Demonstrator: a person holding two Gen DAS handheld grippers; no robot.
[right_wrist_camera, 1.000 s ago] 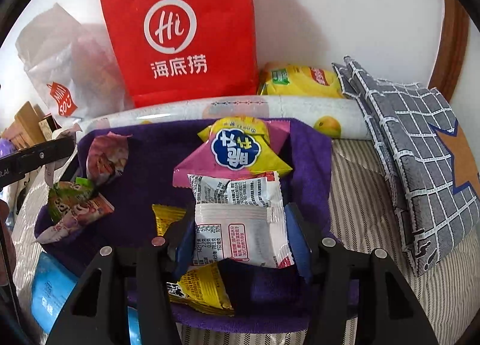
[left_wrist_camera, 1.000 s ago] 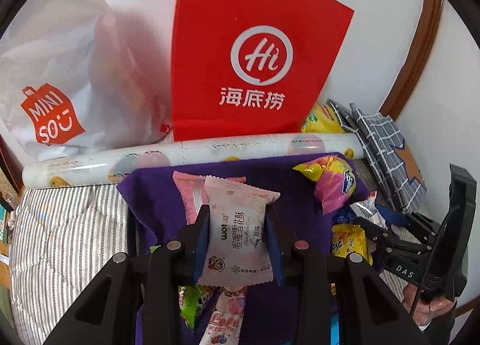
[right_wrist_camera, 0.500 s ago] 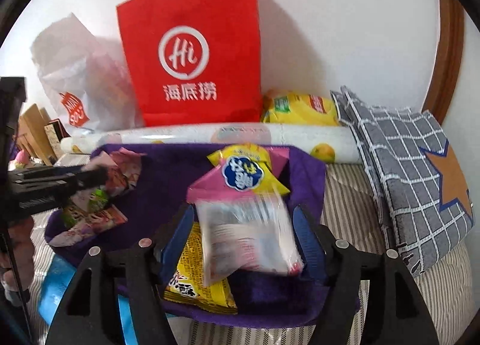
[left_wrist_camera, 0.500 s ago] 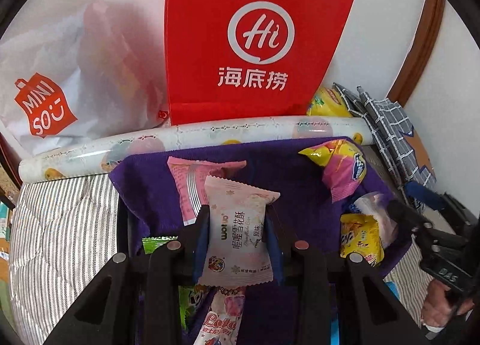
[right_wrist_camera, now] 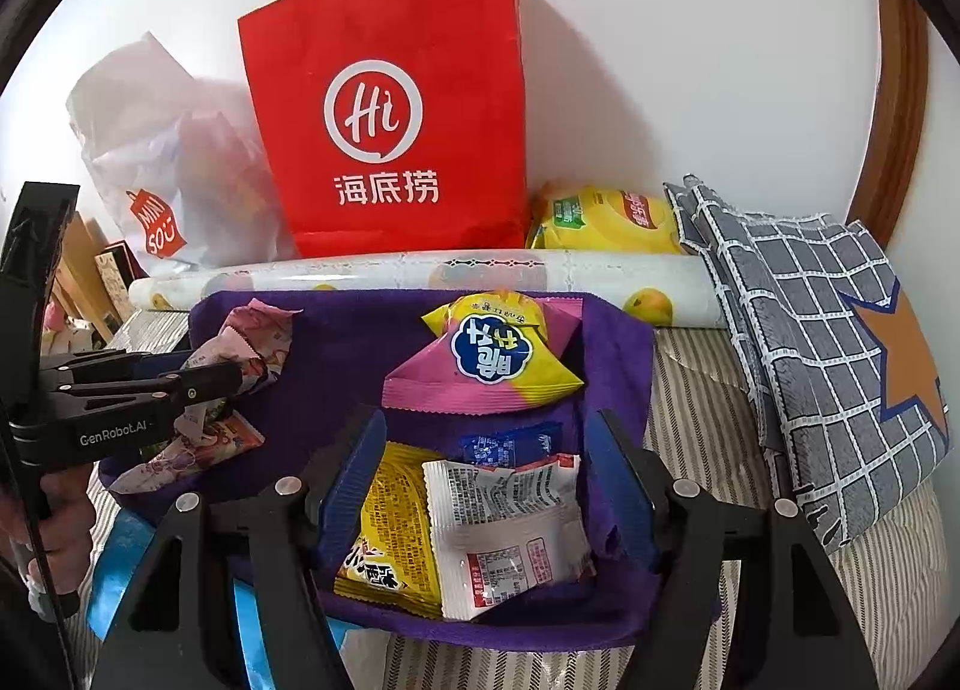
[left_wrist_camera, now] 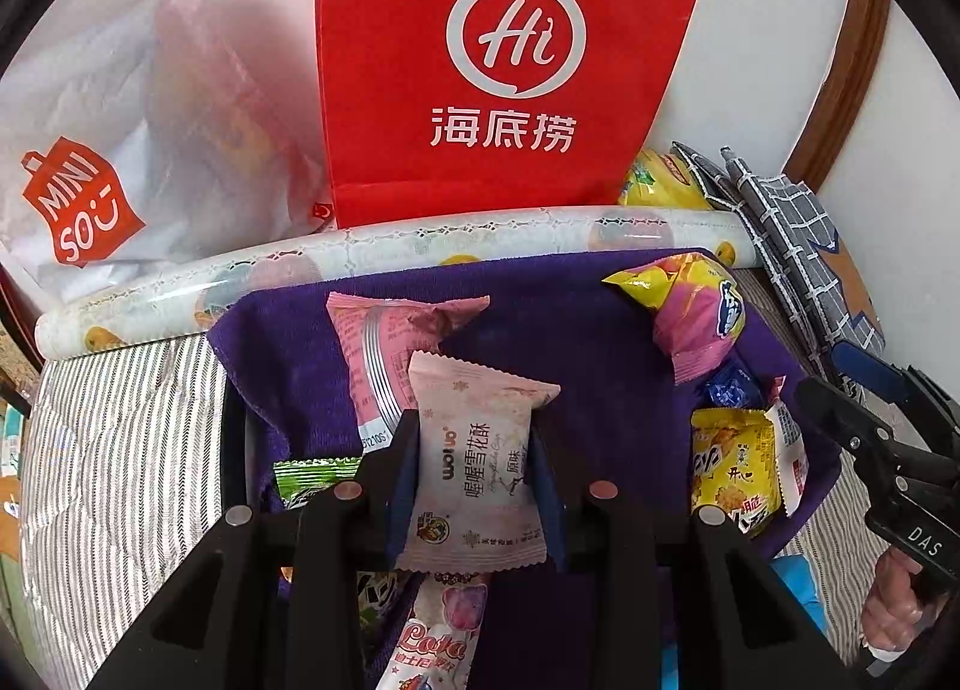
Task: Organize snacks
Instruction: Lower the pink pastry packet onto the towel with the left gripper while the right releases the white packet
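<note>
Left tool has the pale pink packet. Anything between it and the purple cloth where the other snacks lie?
Partly. The pale pink packet is clamped in the left tool. A darker pink packet lies just ahead of it on the purple cloth; bare cloth shows to the right of that.

The right gripper (right_wrist_camera: 486, 486) now stands apart from the white packet (right_wrist_camera: 510, 534), which lies low in the frame on the purple cloth (right_wrist_camera: 336, 342) instead of clamped.
</note>
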